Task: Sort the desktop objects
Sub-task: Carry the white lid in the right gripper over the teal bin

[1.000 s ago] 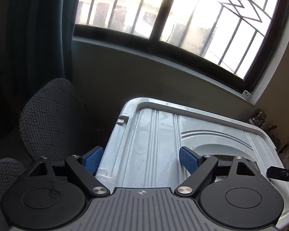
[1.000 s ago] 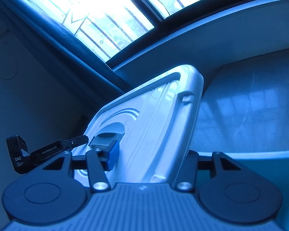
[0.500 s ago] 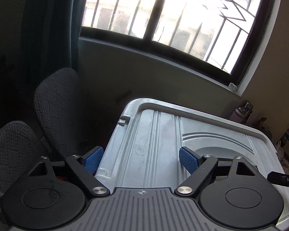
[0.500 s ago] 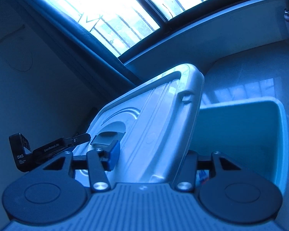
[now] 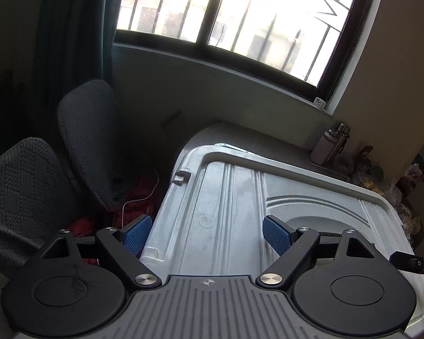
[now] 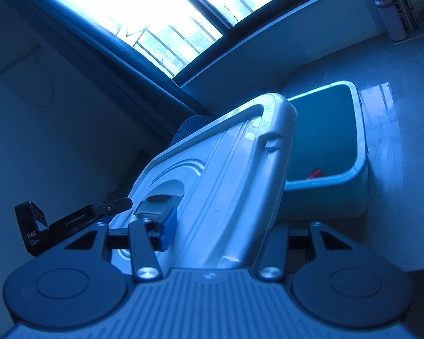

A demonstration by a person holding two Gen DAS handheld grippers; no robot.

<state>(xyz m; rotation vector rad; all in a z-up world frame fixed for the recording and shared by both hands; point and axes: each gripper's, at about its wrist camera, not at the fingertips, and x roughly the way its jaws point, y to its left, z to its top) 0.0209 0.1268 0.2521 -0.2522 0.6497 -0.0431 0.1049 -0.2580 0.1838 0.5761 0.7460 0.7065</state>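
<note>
A pale grey ribbed plastic bin lid [image 5: 240, 212] fills the lower middle of the left wrist view and also shows in the right wrist view [image 6: 226, 180], held up and tilted. My left gripper [image 5: 206, 233] has its blue pads on either side of the lid's near corner and grips it. My right gripper [image 6: 229, 226] clamps the lid's opposite edge, one pad [image 6: 168, 227] on top, the other hidden beneath. An open storage bin [image 6: 350, 180] sits on the table behind the lid, with a small red item [image 6: 313, 173] inside.
Two dark grey fabric chair backs [image 5: 84, 130] stand at the left, red cloth [image 5: 138, 195] on the floor between them. A bottle [image 5: 329, 144] and clutter sit at the table's far right by the wall. A barred window [image 5: 240, 19] is behind.
Both grippers have lifted and swung the lid away; the open bin beneath has come fully into the right wrist view, and more table and chairs show on the left.
</note>
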